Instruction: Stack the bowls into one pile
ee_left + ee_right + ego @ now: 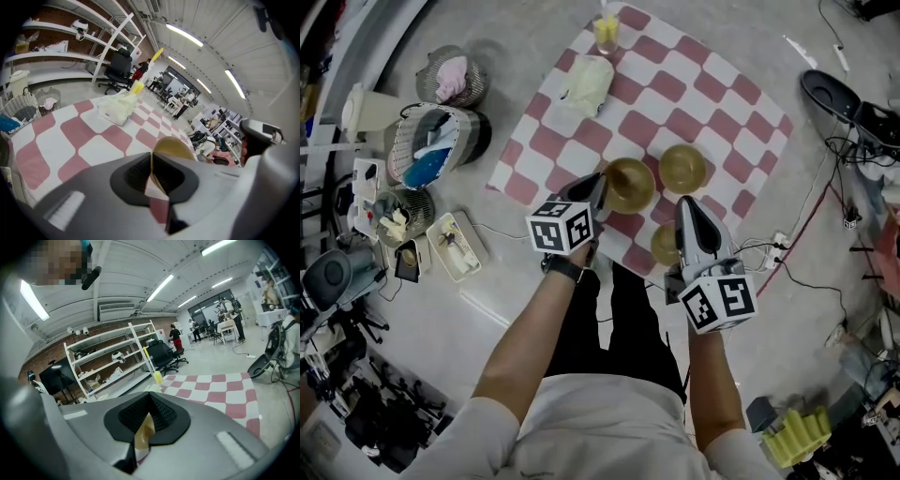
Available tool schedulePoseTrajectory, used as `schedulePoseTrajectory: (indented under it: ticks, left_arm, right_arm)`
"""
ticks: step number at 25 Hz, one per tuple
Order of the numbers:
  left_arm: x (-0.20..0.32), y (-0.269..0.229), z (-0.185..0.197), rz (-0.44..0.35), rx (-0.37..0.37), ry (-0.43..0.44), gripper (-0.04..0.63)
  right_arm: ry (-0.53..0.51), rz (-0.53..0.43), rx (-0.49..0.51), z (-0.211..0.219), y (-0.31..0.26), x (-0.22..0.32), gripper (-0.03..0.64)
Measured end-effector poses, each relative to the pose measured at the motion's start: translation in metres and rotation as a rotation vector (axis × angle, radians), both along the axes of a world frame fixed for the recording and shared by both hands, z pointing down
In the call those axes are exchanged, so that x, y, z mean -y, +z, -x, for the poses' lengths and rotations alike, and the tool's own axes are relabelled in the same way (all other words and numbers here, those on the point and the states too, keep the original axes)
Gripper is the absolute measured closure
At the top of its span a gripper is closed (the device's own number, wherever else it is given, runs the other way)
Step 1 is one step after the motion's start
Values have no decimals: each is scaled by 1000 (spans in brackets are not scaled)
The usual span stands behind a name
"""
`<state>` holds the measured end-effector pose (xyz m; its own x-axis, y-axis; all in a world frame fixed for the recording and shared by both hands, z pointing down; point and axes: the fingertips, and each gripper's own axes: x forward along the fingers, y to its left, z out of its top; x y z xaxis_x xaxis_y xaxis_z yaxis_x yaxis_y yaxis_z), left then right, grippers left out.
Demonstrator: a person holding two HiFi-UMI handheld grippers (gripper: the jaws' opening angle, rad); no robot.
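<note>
Three golden bowls are on a red-and-white checked cloth (712, 84) in the head view. My left gripper (598, 187) is shut on the rim of the larger bowl (630, 183); in the left gripper view that rim (172, 147) runs between the jaws of the gripper (152, 176). A second bowl (682, 169) sits free to its right. My right gripper (686, 208) is shut on the small bowl (663, 246), which shows partly beside it. In the right gripper view a golden edge (144, 430) is pinched between the jaws of the gripper (149, 420).
A pale yellow bag (589, 82) and a yellow cup with a straw (607, 33) lie at the cloth's far side. Baskets (436, 141) and clutter stand on the floor to the left. Cables (825, 197) and a power strip run along the right.
</note>
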<state>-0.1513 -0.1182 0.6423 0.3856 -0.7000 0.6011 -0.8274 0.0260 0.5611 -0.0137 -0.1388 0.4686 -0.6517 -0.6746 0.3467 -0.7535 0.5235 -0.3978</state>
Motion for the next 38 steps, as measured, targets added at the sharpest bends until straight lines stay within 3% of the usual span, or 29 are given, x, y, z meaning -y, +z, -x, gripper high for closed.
schedulePoseTrajectory:
  ticks: [20, 38]
  left_arm:
    - [-43, -42, -130, 1, -19, 329, 591]
    - [-76, -4, -180, 90, -11, 447, 589]
  right_arm:
    - [181, -60, 19, -83, -40, -38, 607]
    - [251, -30, 28, -128, -24, -60, 607]
